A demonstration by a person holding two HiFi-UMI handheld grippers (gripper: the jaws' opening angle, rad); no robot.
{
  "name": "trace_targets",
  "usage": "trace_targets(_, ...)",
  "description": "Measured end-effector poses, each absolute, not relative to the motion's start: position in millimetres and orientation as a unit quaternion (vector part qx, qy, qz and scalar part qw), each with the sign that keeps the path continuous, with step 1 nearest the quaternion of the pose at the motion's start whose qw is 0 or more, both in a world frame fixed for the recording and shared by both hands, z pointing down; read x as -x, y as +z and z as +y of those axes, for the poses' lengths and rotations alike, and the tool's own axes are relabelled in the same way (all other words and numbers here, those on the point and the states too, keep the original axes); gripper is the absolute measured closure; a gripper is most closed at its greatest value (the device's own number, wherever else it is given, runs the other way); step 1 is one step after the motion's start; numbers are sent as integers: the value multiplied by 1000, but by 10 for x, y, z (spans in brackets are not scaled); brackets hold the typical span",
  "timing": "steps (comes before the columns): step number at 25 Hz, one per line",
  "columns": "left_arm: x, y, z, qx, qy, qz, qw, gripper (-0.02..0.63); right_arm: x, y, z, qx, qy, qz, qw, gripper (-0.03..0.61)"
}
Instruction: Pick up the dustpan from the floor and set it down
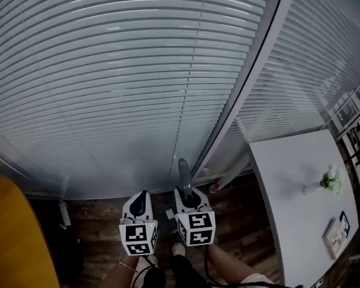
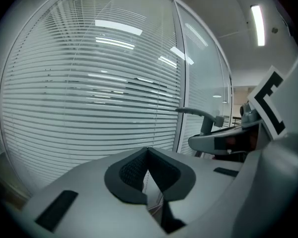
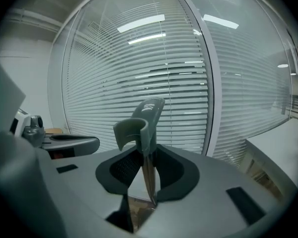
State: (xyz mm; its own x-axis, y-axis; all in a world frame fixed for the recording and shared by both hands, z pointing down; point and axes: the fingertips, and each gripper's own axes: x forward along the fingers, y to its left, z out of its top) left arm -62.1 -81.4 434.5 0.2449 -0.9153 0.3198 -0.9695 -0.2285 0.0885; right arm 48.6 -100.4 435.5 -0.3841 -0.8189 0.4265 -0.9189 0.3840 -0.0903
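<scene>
Gripping the dustpan (image 3: 143, 120) by its slim grey handle, your right gripper (image 3: 146, 157) has its dark ribbed pads (image 3: 124, 170) clenched on the thin flat stem, and the curved, hooked top of the handle stands up above the jaws. Only this handle shows; the pan itself is hidden below the gripper, so you cannot see whether it hangs clear of the floor (image 1: 99, 221). The pick-up looks done, and the setting down is what remains. The plastic looks smooth and matte, rigid, with a clip-like curl at its end. Your left gripper (image 2: 148, 157), just beside the right one, is closed with its pads meeting and nothing between them. Both hang over the dark wood-grain floor near its edge along the slatted blinds (image 1: 108, 89); a smooth white table (image 1: 288, 185) stands at your right.
</scene>
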Motion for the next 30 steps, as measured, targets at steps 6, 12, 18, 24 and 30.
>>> trace_targets(6,723,4912,-807,-766,102,-616,156,609,-410,4960,-984,-524,176,-813,180,476)
trace_targets(12,826,5015,-864,-760,125,-616,165,609,-293,5088,-1065,-525,190,-807,189,476)
trace_targets(18,939,5223,-909,-751,129,-624,175,609,-241,5315,-1154,-541,207,-794,187,476)
trace_targets(24,1111,5341,-920,-735,128,-636,198,609,-207,5389,-1241,-549,222,-784,185,476)
trace_targets(30,1141,5662,-941,-731,128,-637,208,609,-250,5700,-1316,-555,228,-777,190,476)
